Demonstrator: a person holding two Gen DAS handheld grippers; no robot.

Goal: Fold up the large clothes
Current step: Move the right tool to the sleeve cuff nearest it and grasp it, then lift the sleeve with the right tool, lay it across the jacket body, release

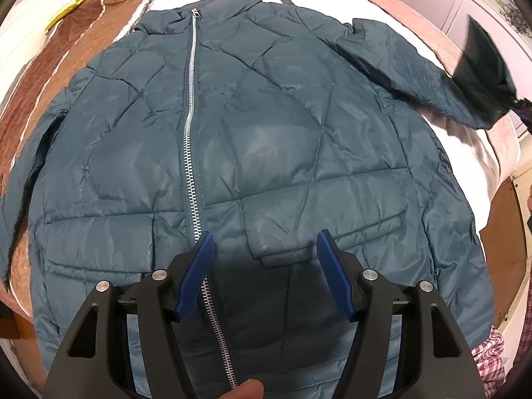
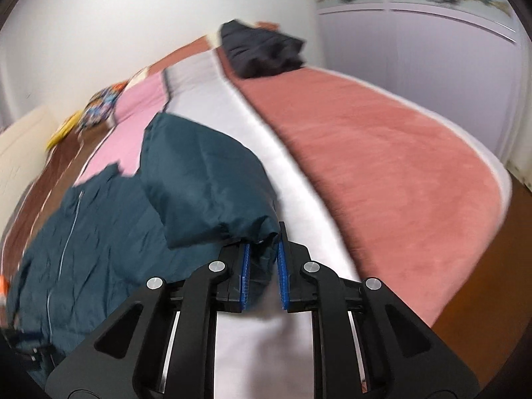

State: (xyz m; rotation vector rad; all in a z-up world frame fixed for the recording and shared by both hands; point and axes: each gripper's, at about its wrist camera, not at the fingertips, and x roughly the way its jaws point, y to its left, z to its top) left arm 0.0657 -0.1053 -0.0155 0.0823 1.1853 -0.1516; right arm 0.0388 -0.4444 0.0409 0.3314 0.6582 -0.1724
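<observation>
Pink blanket [image 2: 382, 153] covers bed beside white wardrobe [image 2: 432, 76]

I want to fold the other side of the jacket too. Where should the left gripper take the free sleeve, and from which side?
Grip the free sleeve near its cuff end, coming from the outer side, away from the zipper. It lies flat and loose beside the jacket body, so its edge is open to pinch. The left gripper hangs open above the hem; the right gripper already clamps the opposite cuff.
</observation>
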